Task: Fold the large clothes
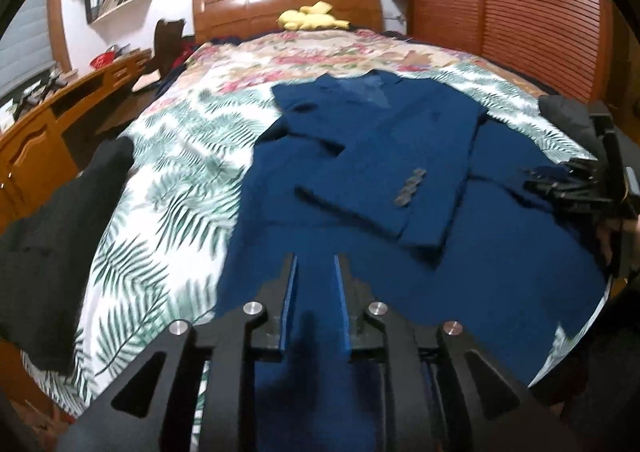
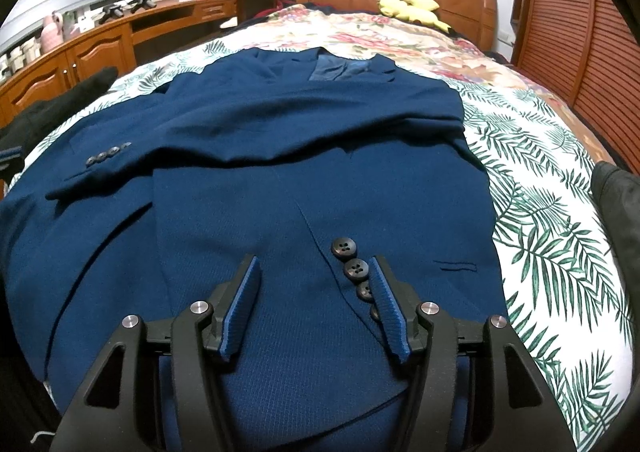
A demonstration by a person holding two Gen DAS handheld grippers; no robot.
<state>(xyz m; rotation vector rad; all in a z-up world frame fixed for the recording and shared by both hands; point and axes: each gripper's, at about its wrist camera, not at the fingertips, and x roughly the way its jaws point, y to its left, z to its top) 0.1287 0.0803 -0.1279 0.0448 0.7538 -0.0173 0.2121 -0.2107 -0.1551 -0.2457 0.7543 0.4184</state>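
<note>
A dark blue suit jacket lies flat on the bed, collar toward the headboard, with both sleeves folded across its front. One sleeve cuff with buttons lies on the body. My left gripper hovers over the jacket's near hem, its jaws a narrow gap apart, and nothing is pinched between them. My right gripper stands wide open low over the other sleeve's cuff buttons, its pads apart from the cloth. In the left wrist view the right gripper appears at the right edge.
A leaf-print bedspread covers the bed. A yellow plush toy lies by the wooden headboard. Black garments lie at the bed's sides. A wooden desk stands left, a slatted wardrobe right.
</note>
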